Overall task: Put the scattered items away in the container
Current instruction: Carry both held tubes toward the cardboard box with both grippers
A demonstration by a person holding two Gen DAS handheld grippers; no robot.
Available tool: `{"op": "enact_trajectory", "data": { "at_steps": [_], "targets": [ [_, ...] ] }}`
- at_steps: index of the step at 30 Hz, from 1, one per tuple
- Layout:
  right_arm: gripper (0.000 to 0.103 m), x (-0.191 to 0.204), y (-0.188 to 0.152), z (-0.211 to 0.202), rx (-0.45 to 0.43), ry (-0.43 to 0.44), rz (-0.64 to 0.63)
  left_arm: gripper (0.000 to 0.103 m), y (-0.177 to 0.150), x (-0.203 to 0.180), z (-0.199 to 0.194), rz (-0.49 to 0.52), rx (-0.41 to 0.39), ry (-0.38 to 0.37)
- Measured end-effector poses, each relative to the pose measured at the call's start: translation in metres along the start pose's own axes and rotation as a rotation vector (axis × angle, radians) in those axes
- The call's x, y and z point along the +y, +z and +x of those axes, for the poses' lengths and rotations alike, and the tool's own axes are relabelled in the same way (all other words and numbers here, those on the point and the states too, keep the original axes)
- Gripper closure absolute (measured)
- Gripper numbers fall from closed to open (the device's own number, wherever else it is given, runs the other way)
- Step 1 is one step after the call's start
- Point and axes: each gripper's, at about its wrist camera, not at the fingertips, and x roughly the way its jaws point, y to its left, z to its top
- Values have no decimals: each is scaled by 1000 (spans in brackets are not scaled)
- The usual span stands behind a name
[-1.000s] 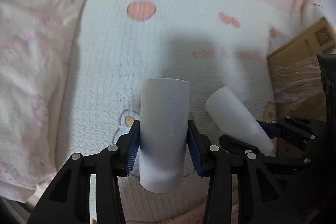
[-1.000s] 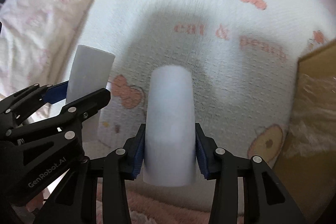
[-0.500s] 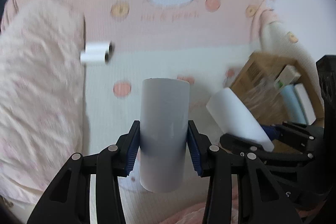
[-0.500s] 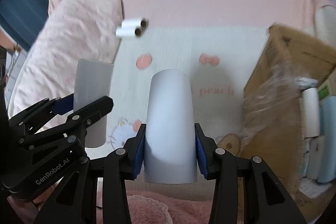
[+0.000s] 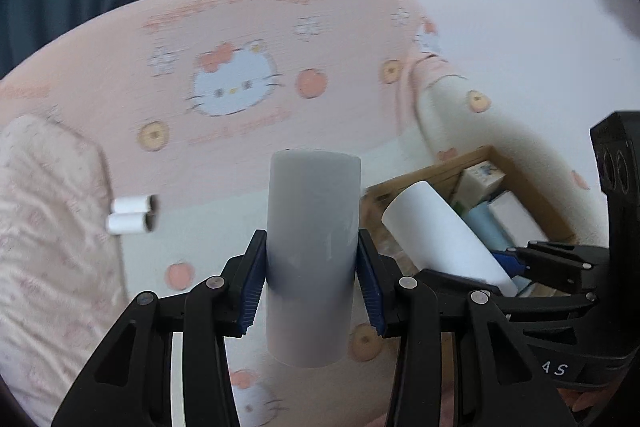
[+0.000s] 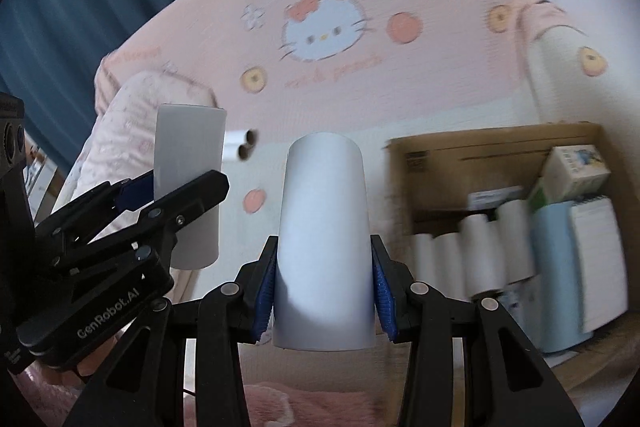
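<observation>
White paper roll point(image 5: 312, 255) is sitting clamped in my left gripper point(image 5: 311, 283), blue pads point(image 5: 253, 287) pressing both its sides, roll standing upright between the fingers. My right gripper point(image 6: 323, 287) is gripping a second white roll point(image 6: 323, 243) the same way, pads point(image 6: 265, 291) tight against it. Each gripper is showing up in the other's camera: from the left wrist I'm seeing the right one off to my right with its roll tilted over the box; from the right wrist I'm seeing the left one to my left.

Cardboard box point(image 6: 480, 143) is lying open on the right side of the bed, near the right gripper. Inside it I'm seeing a row of white rolls point(image 6: 476, 251), a light blue pack point(image 6: 556, 267) and a small carton point(image 6: 576, 171).

Two more small rolls point(image 5: 130, 215) are lying side by side on the pink-and-white cartoon-cat bedsheet point(image 5: 248, 115), well apart from the box, just beside the rumpled pink blanket point(image 5: 48, 227). Background is blurred.
</observation>
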Motion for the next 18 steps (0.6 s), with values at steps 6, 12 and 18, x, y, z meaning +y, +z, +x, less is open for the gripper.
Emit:
{"op": "enact_trajectory", "data": {
  "at_steps": [6, 12, 18],
  "targets": [
    [63, -42, 0, -19, -10, -41, 37, 56, 16, -40, 19, 47, 2, -80],
    [63, -75, -5, -29, 15, -118, 52, 56, 33, -80, 34, 69, -10, -137],
    [63, -88, -4, -23, 57, -137, 39, 56, 56, -103, 77, 37, 165, -121]
  ]
}}
